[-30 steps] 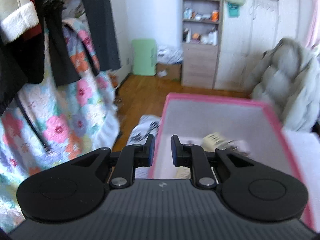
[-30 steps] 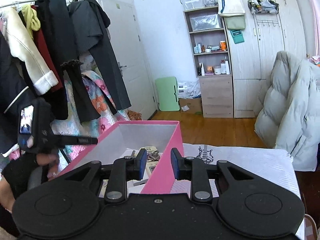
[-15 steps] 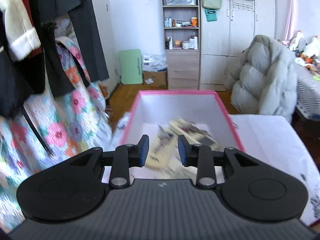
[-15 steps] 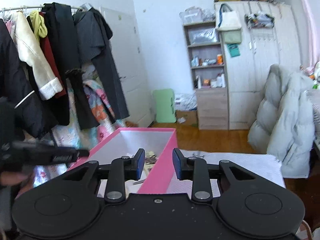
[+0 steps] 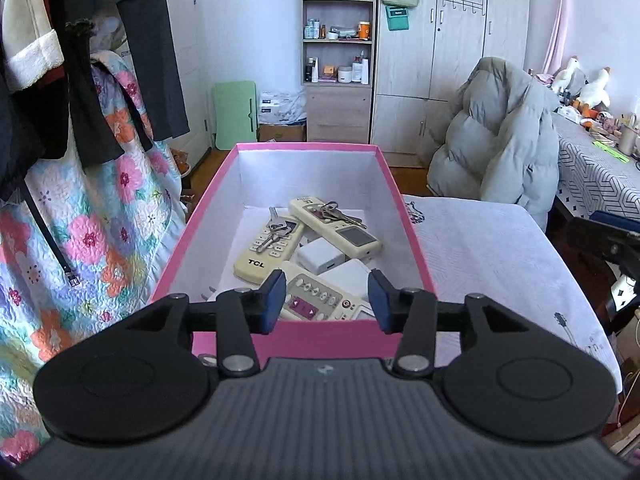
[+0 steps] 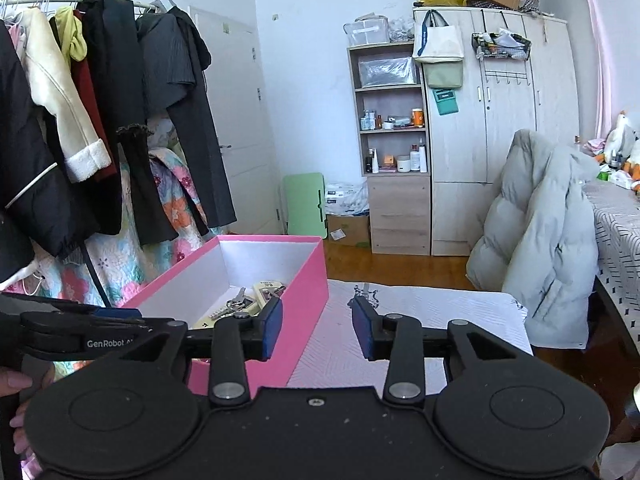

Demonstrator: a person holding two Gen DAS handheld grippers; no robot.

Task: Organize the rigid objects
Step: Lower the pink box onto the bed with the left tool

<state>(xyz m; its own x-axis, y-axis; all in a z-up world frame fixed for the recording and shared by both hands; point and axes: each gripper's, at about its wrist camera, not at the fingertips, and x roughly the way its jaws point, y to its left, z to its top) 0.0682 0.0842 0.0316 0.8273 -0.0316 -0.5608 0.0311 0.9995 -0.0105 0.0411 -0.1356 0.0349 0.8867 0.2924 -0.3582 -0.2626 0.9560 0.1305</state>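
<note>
A pink box (image 5: 404, 216) with a white inside stands on the white-clothed table (image 5: 492, 256). In it lie a cream TCL remote (image 5: 269, 247), a second remote (image 5: 334, 227), a third remote (image 5: 316, 300), white chargers (image 5: 320, 256) and keys (image 5: 340, 213). My left gripper (image 5: 327, 300) is open and empty, just behind the box's near wall. My right gripper (image 6: 316, 330) is open and empty, right of the box (image 6: 308, 280), above the cloth (image 6: 420, 312). Keys (image 6: 236, 304) show inside the box there.
A clothes rack with dark coats (image 6: 120, 120) and a floral quilt (image 5: 80, 220) hangs left of the box. A grey puffer jacket (image 5: 500, 140) drapes a chair behind the table. A shelf and wardrobe (image 6: 460, 140) stand at the far wall.
Both grippers have opened wider. The left gripper has swung right and now faces straight into the box. The right gripper has tilted upward a little.
</note>
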